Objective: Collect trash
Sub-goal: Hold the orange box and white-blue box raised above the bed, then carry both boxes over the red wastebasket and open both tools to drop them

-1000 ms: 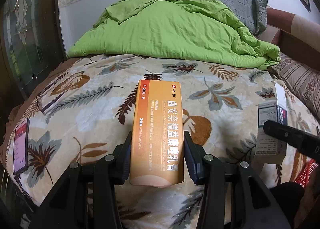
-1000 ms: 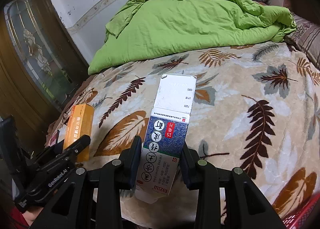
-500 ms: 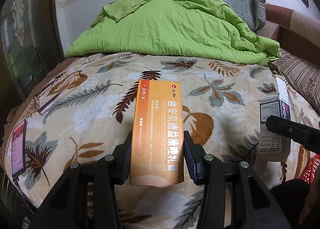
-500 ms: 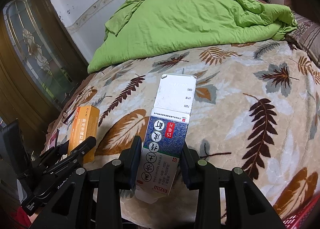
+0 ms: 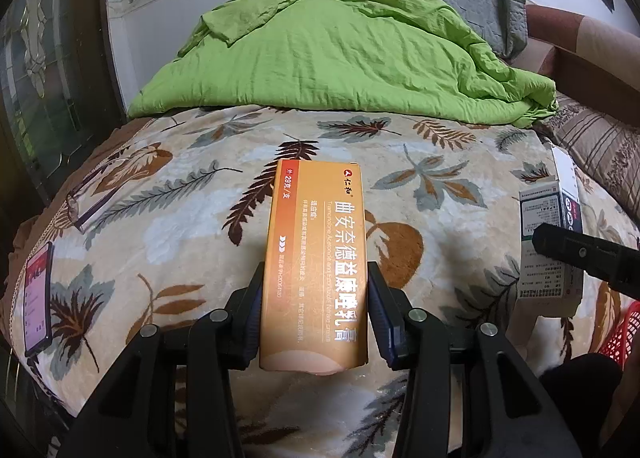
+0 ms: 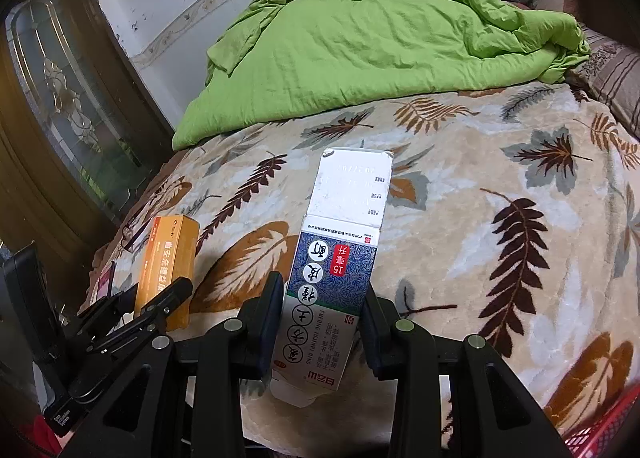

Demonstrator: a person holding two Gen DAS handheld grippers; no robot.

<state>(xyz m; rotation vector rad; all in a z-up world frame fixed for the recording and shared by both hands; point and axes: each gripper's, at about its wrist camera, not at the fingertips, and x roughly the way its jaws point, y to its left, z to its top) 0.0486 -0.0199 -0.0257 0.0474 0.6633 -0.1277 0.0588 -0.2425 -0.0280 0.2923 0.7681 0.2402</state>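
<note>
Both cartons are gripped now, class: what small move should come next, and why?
Probably carry both right toward the red basket: the left tongs clamp the orange carton, the right tongs clamp the blue-and-white carton, and neither is binned yet.

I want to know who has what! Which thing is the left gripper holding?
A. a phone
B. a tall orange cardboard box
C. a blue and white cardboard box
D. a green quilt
B: in the left wrist view the left gripper has its two fingers pressed on the sides of the tall orange cardboard box, while the blue and white cardboard box sits in the right gripper.
</note>
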